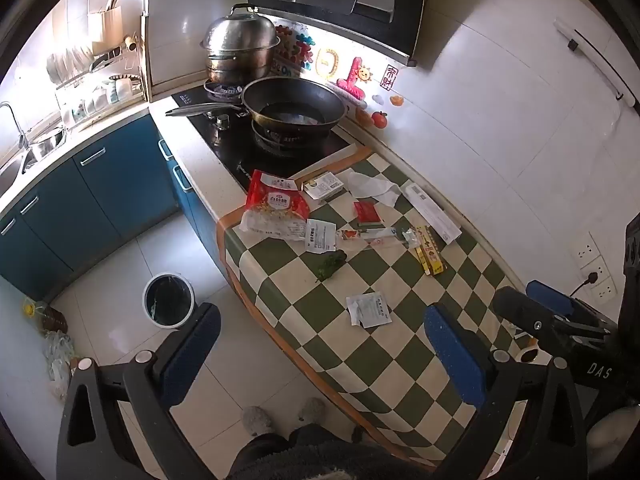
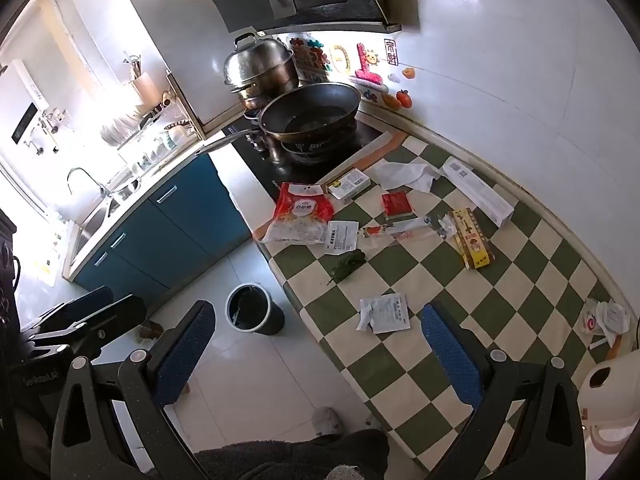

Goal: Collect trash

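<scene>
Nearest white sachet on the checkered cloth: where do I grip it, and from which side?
The white sachet lies flat, so a straight top-down pinch probably slips. Its torn, crumpled left end lifts slightly off the checkered cloth; grip there, coming low from the counter's front edge with the open right gripper, one finger sliding under the raised flap.

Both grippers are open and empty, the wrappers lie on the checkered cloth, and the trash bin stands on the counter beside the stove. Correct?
Not quite: the trash bin stands on the floor beside the counter, as the left wrist view shows. The rest holds.
</scene>
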Motion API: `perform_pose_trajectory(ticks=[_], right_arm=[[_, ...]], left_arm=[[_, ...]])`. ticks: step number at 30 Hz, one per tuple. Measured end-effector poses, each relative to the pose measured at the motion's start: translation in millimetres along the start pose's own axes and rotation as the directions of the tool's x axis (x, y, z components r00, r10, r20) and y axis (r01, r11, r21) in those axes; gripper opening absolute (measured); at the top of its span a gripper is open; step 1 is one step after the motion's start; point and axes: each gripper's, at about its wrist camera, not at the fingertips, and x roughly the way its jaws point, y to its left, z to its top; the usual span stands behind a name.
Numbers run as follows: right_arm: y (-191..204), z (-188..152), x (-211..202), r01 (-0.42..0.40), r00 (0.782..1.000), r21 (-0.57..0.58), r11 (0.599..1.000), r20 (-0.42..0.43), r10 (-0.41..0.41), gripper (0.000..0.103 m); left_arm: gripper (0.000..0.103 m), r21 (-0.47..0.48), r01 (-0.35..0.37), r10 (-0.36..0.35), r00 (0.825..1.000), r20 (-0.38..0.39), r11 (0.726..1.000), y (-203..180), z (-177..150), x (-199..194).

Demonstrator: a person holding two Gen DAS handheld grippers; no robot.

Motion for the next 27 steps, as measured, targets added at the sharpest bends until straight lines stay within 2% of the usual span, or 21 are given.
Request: perform_pose_trajectory(ticks=[27], right_arm=[[7, -1, -1, -0.038, 0.999, -0.016, 0.999, 0.018, 0.039, 0.103]], left_arm=[[0.103, 0.004, -0.022, 0.022, 0.999, 0.04, 1.0, -1, 5, -8]])
